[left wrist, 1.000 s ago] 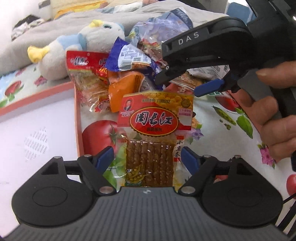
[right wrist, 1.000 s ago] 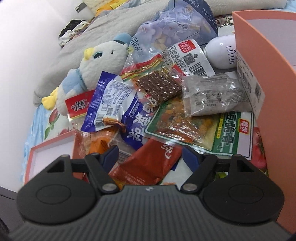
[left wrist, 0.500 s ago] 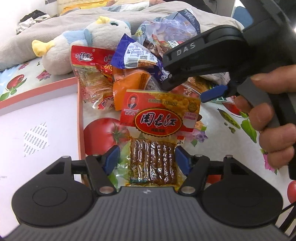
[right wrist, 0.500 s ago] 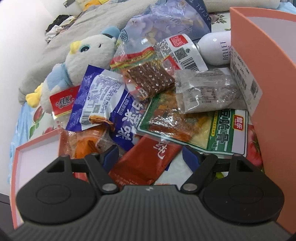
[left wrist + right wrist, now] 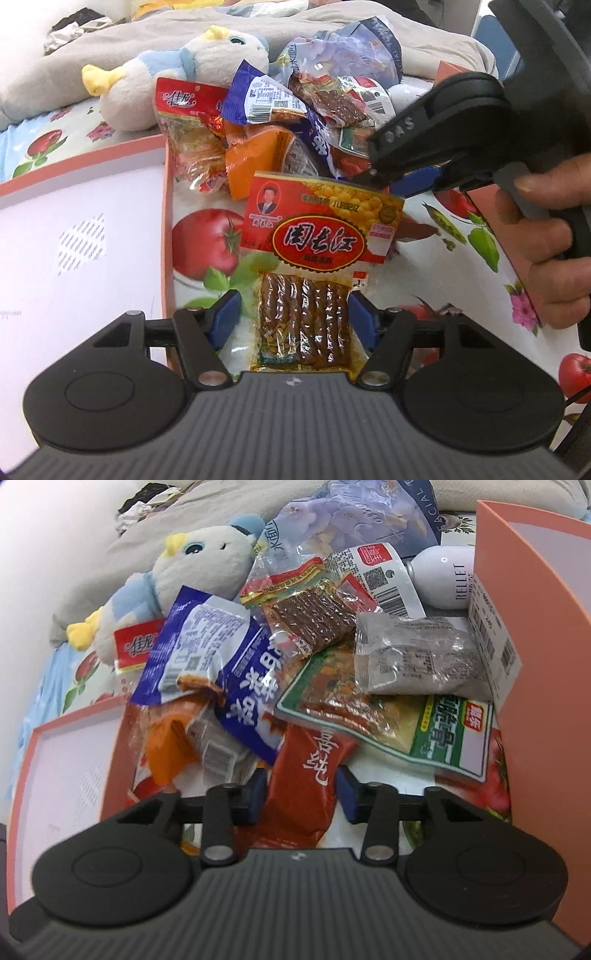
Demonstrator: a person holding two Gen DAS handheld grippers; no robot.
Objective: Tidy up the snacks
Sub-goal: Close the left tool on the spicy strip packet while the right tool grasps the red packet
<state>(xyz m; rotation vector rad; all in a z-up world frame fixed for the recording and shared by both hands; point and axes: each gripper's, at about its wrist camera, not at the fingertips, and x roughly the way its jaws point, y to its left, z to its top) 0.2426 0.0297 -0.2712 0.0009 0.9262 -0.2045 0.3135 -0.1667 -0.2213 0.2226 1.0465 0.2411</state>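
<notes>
- Red-and-yellow snack packet (image 5: 314, 266): glossy plastic film, clear lower window catching glare.
- Dark red packet (image 5: 306, 775): smooth, satiny wrapper.
- Grey packet (image 5: 413, 657): crinkled clear film.
- Plush duck (image 5: 177, 74): soft, fuzzy cloth.
- Tablecloth (image 5: 207, 240): smooth printed sheet, slight sheen.
- Pink box (image 5: 535, 664): matt card.
- White bottle (image 5: 443, 576): smooth and shiny.
- Left gripper (image 5: 293, 321): matt black plastic, ribbed top, blue pads, metal pins.

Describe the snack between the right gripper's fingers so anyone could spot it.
Start at the snack heap in front of the plush duck. At its near edge, below the green-labelled packet, lies a rust-red pouch with white brush characters, the only plain red-brown wrapper.
</notes>
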